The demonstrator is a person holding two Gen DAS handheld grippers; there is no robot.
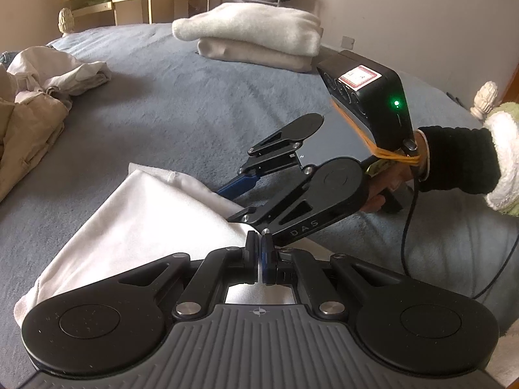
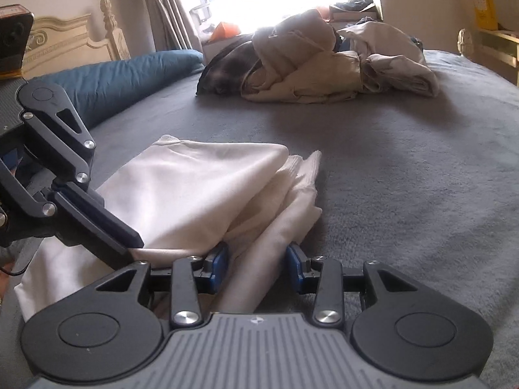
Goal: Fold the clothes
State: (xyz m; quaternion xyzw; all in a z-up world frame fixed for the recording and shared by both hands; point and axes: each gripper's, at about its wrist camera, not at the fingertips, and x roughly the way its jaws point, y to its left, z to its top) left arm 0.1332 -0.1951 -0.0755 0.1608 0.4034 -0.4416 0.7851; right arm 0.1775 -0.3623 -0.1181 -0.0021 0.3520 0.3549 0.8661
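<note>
The cream cotton garment (image 2: 194, 188) stretches away from both tools; the left gripper (image 1: 259, 243) pinches its edge shut, while the right gripper (image 2: 256, 256), half-open, straddles a loose fold beside it.

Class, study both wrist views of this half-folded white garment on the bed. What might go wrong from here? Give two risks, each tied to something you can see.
1. The right claw straddles a bunched fold of the white garment with its jaws apart; it may catch only some layers, spoiling the fold.
2. The left claw is shut on the garment's edge right beside the right claw, so the two may collide or tug the cloth askew.
</note>
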